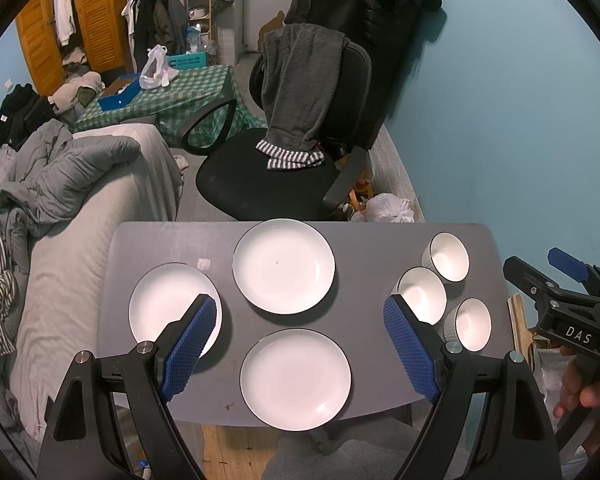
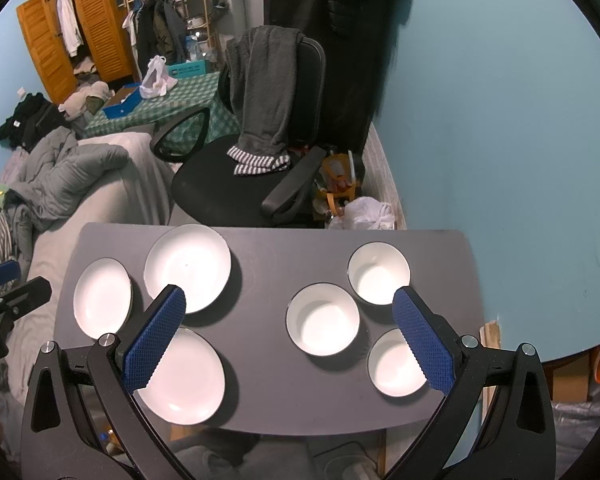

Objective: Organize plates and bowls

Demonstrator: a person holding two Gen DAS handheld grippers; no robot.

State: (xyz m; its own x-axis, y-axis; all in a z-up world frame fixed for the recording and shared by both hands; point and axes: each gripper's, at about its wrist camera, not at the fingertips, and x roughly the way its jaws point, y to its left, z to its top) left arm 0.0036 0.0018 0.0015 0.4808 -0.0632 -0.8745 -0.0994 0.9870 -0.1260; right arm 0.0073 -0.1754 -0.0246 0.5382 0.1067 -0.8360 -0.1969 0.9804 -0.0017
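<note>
Three white plates lie apart on the dark grey table point(image 1: 364, 248): a left plate point(image 1: 168, 304), a far plate point(image 1: 284, 266) and a near plate point(image 1: 296, 378). Three white bowls stand upright on the table's right side: a far bowl point(image 1: 448, 256), a middle bowl point(image 1: 422, 294) and a near bowl point(image 1: 470, 324). My left gripper point(image 1: 300, 320) hovers open above the plates, holding nothing. My right gripper point(image 2: 288, 312) hovers open above the bowls point(image 2: 324, 320), also holding nothing. The right gripper's body point(image 1: 568, 304), in a person's hand, shows at the right edge of the left wrist view.
A black office chair point(image 1: 276, 160) draped with a grey towel stands just beyond the table's far edge. A bed with grey bedding point(image 1: 80, 184) runs along the left. White bags point(image 1: 388, 208) lie on the floor by the blue wall.
</note>
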